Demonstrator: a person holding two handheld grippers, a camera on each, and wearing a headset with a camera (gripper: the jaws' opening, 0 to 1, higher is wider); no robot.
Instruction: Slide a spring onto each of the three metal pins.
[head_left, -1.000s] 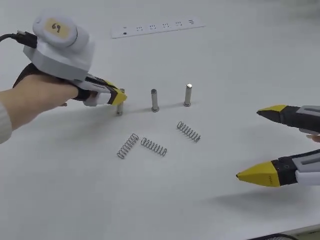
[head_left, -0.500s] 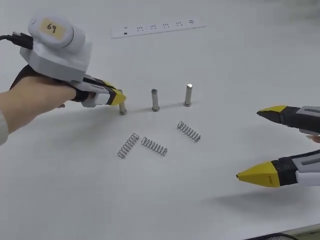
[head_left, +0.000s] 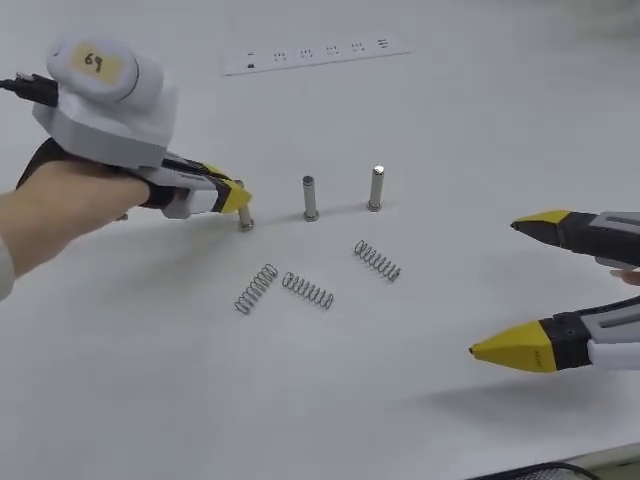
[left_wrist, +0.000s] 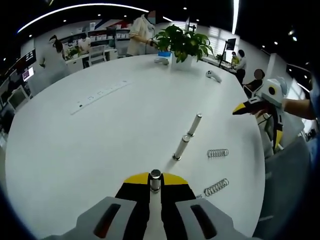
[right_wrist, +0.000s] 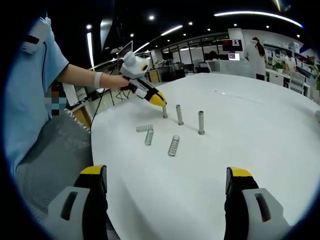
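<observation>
Three short metal pins stand in a row on the white table (head_left: 150, 380). My left gripper (head_left: 240, 198) is shut on the upper part of the left pin (head_left: 246, 218), seen between its yellow tips (left_wrist: 156, 180). The middle pin (head_left: 310, 198) and right pin (head_left: 376, 188) stand bare and upright. Three loose springs lie in front of them: left spring (head_left: 256, 289), middle spring (head_left: 307, 291), right spring (head_left: 377, 262). My right gripper (head_left: 495, 288) hovers open and empty over the table's right side, well away from the springs (right_wrist: 173, 145) and pins (right_wrist: 179, 114).
A white power strip (head_left: 315, 52) lies at the back of the table. A potted plant (left_wrist: 182, 45) and small white devices (left_wrist: 212, 75) stand at its far end. The near table edge (head_left: 600, 462) runs just below the right gripper.
The left hand and gripper body have drifted slightly left and up, with the tips staying on the left pin, whose foot shifted slightly right. The right gripper has barely moved.
</observation>
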